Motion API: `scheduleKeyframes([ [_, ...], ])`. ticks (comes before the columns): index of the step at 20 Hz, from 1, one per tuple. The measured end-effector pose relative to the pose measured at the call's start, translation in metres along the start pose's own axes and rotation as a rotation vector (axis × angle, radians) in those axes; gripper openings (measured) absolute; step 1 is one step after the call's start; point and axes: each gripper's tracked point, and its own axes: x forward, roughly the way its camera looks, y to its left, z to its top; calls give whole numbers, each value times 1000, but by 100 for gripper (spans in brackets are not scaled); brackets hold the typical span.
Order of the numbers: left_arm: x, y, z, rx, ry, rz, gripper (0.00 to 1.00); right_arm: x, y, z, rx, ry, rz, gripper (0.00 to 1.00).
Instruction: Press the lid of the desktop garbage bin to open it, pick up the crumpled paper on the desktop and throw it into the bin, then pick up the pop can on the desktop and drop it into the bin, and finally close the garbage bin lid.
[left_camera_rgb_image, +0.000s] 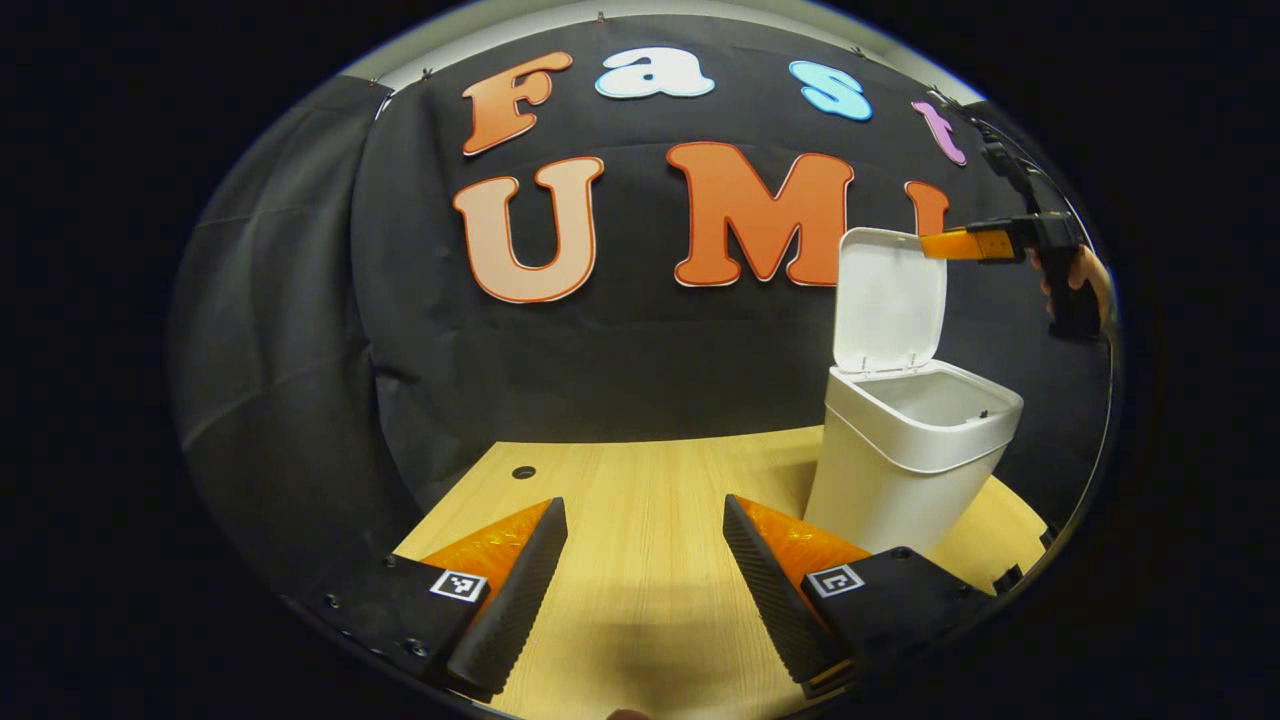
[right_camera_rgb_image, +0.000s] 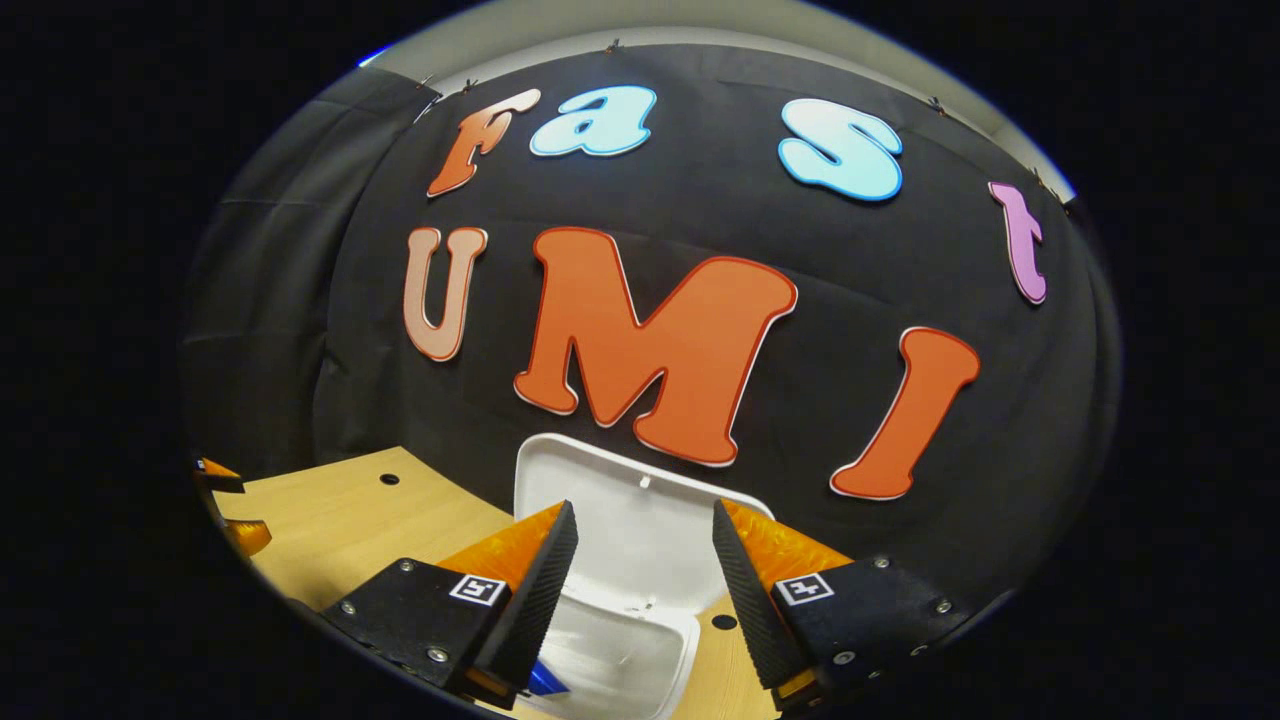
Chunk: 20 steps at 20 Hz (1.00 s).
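The bin (left_camera_rgb_image: 905, 455) stands on the bench (left_camera_rgb_image: 650, 560) with its lid (left_camera_rgb_image: 888, 300) swung up nearly upright on the far hinge, so the closing of the lid looks like the step in hand. What matters is where the right hand-held gripper (left_camera_rgb_image: 945, 245) sits: seen from the left gripper view, it is up at the lid's top edge on the side away from the left hand, its fingers pointing in toward the lid, touching it or just beside it; I cannot tell which. From its own camera, the right hand-held gripper (right_camera_rgb_image: 640, 560) looks down the inner face of the lid (right_camera_rgb_image: 640, 500) into the open mouth of the bin (right_camera_rgb_image: 620, 650), jaws spread apart with nothing between them. The lid's long side runs up and away from that hand, so a push forward and down over the top edge should fold it shut. The left hand-held gripper (left_camera_rgb_image: 645, 570) hangs low over bare bench, also released and empty, with the bin ahead and off to one side; it is the farther of the two from the lid. A small blue scrap (right_camera_rgb_image: 545, 680) peeks out by the right fingers at the bin's edge, too cut off to name. The bin's contents are hard to make out from either view.
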Motion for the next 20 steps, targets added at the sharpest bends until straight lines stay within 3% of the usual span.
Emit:
scheduleKeyframes([
  [2, 0, 10, -1, -10, 1, 17, 100, 12, -5, 18, -4, -27, -13, 83],
  [3, -1, 13, -3, -19, 2, 23, 95, 19, -8, 26, -1, -36, -23, 83],
  [5, -5, 24, -4, -36, 5, 43, 100, 33, -16, 35, 3, -38, -60, 83],
  [11, -11, 57, -5, -55, -3, 96, 100, 59, -7, 19, 26, 36, -63, 83],
  [15, -12, 70, -8, -53, 4, 95, 100, 49, -1, 17, 54, 57, -79, 80],
  [20, -3, 68, -6, -28, 11, 34, 100, 15, 10, 3, 92, 87, -77, 77],
])
